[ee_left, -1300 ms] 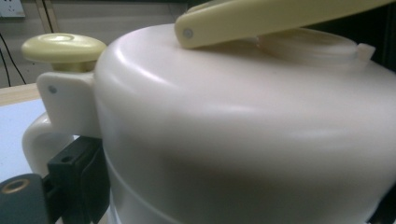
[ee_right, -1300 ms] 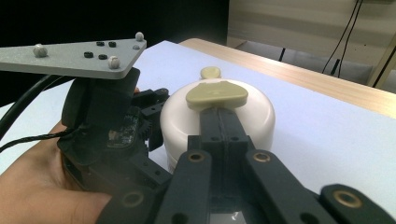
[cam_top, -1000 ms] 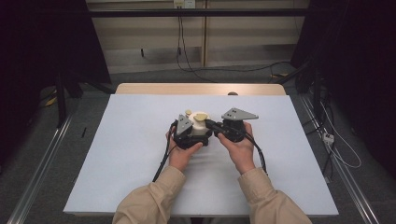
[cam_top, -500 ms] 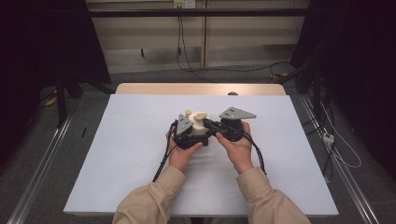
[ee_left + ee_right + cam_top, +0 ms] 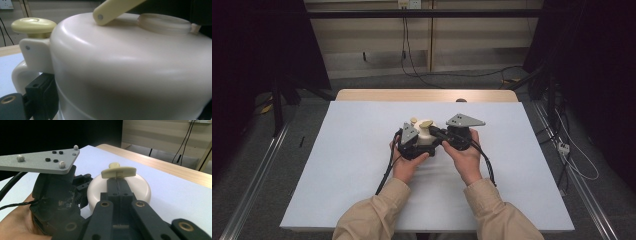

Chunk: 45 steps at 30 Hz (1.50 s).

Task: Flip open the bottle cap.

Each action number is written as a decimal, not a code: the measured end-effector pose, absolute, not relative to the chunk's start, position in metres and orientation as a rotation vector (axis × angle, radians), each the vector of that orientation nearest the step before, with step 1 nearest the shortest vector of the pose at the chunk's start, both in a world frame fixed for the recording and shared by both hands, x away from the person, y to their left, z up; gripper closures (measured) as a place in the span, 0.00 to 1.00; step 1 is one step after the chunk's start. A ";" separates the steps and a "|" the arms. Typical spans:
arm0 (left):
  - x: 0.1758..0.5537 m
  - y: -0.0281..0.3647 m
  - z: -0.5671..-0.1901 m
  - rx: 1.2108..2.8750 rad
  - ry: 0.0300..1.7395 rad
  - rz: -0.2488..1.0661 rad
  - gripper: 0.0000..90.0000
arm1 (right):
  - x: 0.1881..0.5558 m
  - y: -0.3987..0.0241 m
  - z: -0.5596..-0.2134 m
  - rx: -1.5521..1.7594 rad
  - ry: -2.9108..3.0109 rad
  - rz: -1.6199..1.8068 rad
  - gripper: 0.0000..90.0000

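Observation:
A cream round pot (image 5: 428, 139) stands at the middle of the white table. It has a side handle (image 5: 19, 75), a pale yellow knob (image 5: 33, 25) and a pale yellow flap (image 5: 128, 171) on its top. My left gripper (image 5: 416, 144) grips the pot's body, with one black jaw by the handle and the other at the far side. My right gripper (image 5: 117, 180) reaches over the pot from the right, its jaws pressed together on the flap's edge. In the right gripper view the pot (image 5: 143, 188) sits just beyond the jaws, and the left gripper's grey plate (image 5: 42, 161) is beside it.
The white sheet (image 5: 347, 175) covers the table, with a wooden strip (image 5: 422, 95) along the far edge. Black cables (image 5: 387, 170) trail from both grippers toward the near edge. Floor cables and a metal rail (image 5: 257, 180) lie around the table.

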<state>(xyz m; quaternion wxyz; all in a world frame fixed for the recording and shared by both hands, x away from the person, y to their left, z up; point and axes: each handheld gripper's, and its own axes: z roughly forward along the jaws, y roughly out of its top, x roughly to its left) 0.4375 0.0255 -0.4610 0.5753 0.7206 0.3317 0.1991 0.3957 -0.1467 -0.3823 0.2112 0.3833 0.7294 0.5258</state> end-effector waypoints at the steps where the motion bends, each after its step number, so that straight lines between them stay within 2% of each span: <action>1: 0.438 0.026 -0.461 1.689 0.776 0.467 0.07 | 0.396 -0.146 -0.382 1.065 2.025 1.461 1.00; 45: 0.438 0.026 -0.461 1.693 0.774 0.470 0.07 | 0.406 -0.138 -0.378 1.056 2.016 1.462 1.00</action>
